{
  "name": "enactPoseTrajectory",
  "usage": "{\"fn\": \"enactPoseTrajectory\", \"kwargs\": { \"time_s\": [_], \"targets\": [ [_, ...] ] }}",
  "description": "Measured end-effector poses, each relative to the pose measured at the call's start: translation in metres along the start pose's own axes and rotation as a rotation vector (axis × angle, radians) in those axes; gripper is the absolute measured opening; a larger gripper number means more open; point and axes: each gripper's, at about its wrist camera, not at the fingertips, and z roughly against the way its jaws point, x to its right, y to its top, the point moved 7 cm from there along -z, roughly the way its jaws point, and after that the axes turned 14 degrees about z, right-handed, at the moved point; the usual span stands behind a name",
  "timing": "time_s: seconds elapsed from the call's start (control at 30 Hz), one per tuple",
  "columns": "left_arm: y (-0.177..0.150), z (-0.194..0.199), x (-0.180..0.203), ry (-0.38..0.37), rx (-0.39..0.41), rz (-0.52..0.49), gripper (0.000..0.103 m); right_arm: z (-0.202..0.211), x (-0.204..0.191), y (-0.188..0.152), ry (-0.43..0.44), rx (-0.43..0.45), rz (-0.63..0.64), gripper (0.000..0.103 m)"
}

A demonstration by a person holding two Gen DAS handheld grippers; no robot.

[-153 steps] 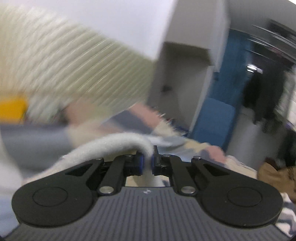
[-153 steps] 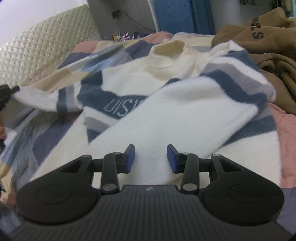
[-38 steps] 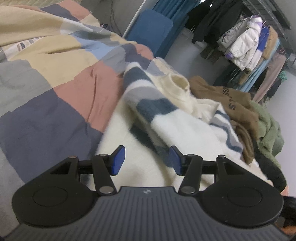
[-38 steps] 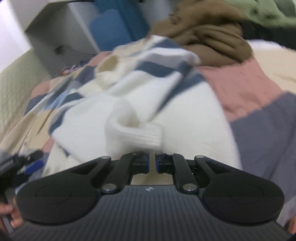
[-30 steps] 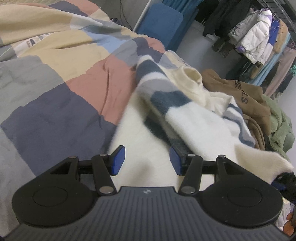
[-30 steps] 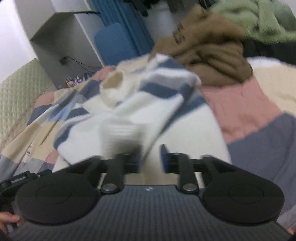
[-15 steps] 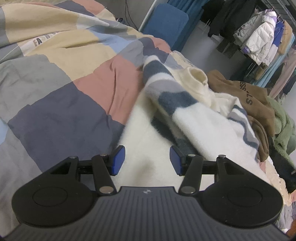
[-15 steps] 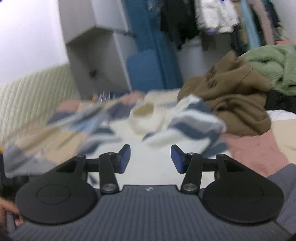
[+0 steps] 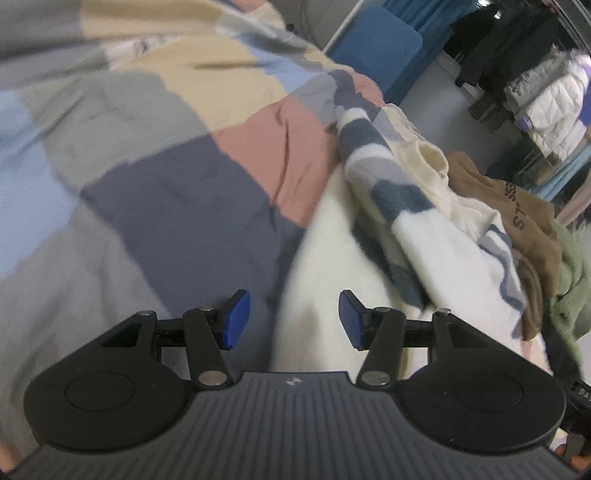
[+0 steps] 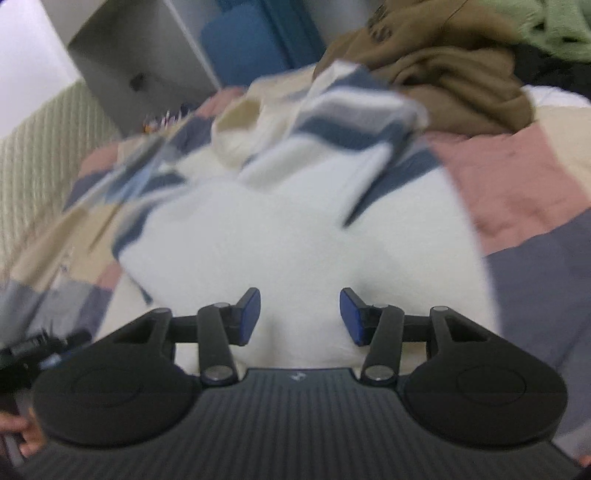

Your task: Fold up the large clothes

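A fluffy white sweater with navy and grey stripes and a cream collar lies on a patchwork bedspread, both sleeves folded over its body. In the left wrist view my left gripper is open over the sweater's left edge, nothing between its blue pads. In the right wrist view the sweater fills the middle. My right gripper hovers low over its white lower part, its jaws opening, with nothing held between them. The left gripper shows at the lower left edge of that view.
A brown hoodie and a green fleece garment are heaped beyond the sweater. A quilted headboard, a grey cabinet and a blue chair stand past the bed. Coats hang on a rack.
My right gripper let go of the white ribbed sleeve cuff, opened, and dipped back toward the sweater body. My left gripper shifted left along the sweater's edge, staying open.
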Motion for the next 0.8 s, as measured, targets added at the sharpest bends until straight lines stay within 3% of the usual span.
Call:
{"fn": "enactPoseTrajectory", "kwargs": {
  "time_s": [0.07, 0.1, 0.17, 0.3, 0.43, 0.63, 0.8],
  "targets": [
    [-0.007, 0.002, -0.005, -0.023, -0.037, 0.047, 0.059, 0.016, 0.013, 0.000, -0.047, 0.040, -0.025, 0.082],
    [-0.011, 0.002, -0.007, -0.030, -0.057, 0.063, 0.059, 0.022, 0.022, -0.003, -0.080, 0.048, -0.049, 0.084],
    [-0.016, 0.000, -0.011, -0.026, -0.075, 0.087, 0.059, 0.022, 0.040, -0.010, -0.119, 0.017, -0.119, 0.083],
    [-0.022, -0.004, -0.013, -0.001, -0.098, 0.110, 0.059, 0.005, 0.075, -0.034, -0.095, -0.097, -0.344, 0.083],
    [-0.030, -0.004, -0.013, -0.036, -0.137, 0.149, 0.059, -0.002, 0.089, -0.057, 0.003, -0.144, -0.558, 0.084],
    [-0.052, 0.002, -0.002, -0.157, -0.254, 0.212, 0.059, 0.006, 0.051, -0.064, 0.217, -0.179, -0.523, 0.085],
    [-0.082, 0.006, 0.014, -0.165, -0.339, 0.144, 0.059, 0.014, 0.030, -0.082, 0.255, -0.253, -0.496, 0.084]
  ]
}}
